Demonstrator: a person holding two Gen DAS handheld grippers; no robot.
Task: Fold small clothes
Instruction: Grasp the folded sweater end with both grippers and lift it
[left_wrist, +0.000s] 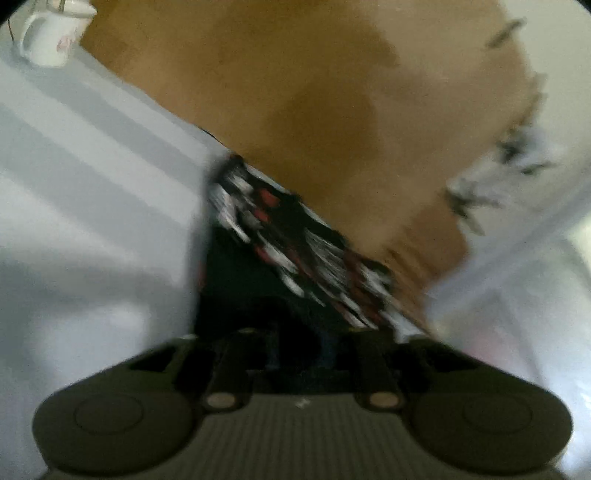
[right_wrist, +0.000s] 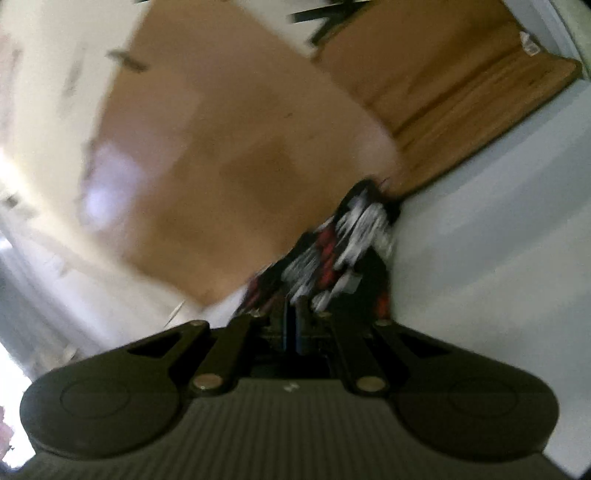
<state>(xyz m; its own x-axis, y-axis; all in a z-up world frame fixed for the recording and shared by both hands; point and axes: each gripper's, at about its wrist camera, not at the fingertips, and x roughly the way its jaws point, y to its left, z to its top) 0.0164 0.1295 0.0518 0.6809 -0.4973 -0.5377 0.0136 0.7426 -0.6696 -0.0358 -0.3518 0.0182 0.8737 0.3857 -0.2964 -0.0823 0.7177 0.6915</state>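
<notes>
Here both views are smeared by motion, so only the broad layout is sure: a small patterned garment (left_wrist: 295, 243), black with white and red marks, lies bunched along the line where the brown desk (left_wrist: 295, 92) meets a pale sheet or cloth (left_wrist: 92, 221), and each tool faces it from an opposite side, which suits taking two ends of the piece to spread or fold it. The left tool (left_wrist: 295, 343) sits right at the dark edge of the fabric; its fingers stand partly apart, but blur and shadow hide whether the cloth is pinched, so I cannot tell. In the right wrist view the garment (right_wrist: 343, 240) runs from the desk (right_wrist: 221, 166) down to the right tool (right_wrist: 293, 325), whose fingers leave only a narrow slit with dark fabric at their tips; a grip looks likely, yet I cannot tell for certain. A white mug (left_wrist: 51, 37) stands well apart at the far corner
</notes>
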